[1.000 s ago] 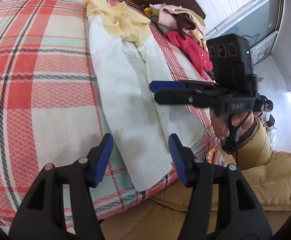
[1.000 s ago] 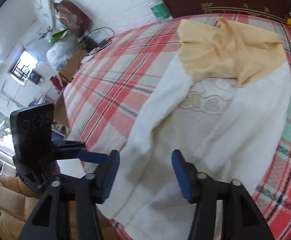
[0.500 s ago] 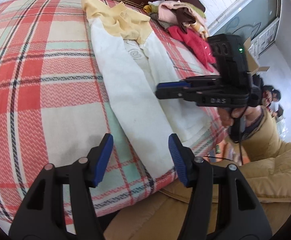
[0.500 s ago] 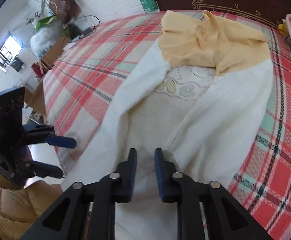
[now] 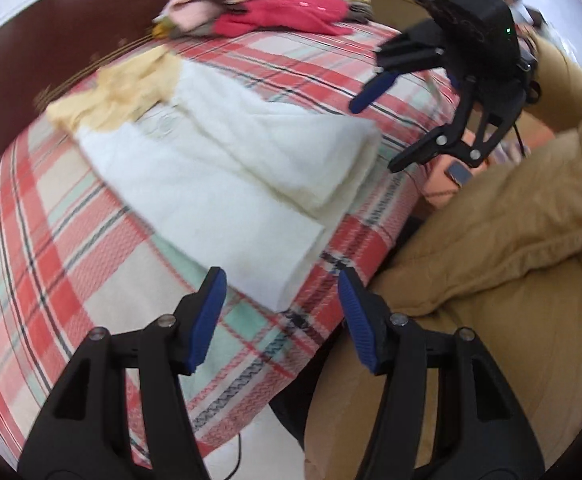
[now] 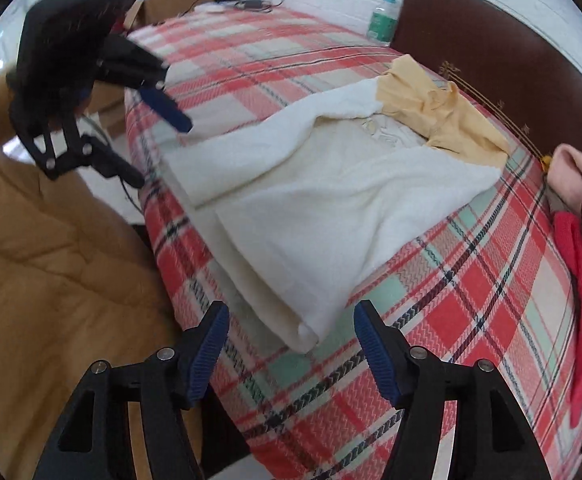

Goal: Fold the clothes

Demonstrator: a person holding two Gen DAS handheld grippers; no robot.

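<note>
A white garment with a yellow top part lies flat on the plaid bed, both sleeves folded inward over its body. It also shows in the right wrist view. My left gripper is open and empty, just off the garment's near hem corner at the bed edge. My right gripper is open and empty, just before the other hem corner. Each gripper shows in the other's view, the right one and the left one, both held above the bed edge.
The red, white and green plaid bedspread covers the bed. A pile of red and pink clothes lies near the dark headboard. A bottle stands behind the bed. The person's tan jacket is close to the bed edge.
My right gripper was shut over the garment's middle half a second ago and is now open. Both grippers have pulled back to the hem corners, and both views have swung round.
</note>
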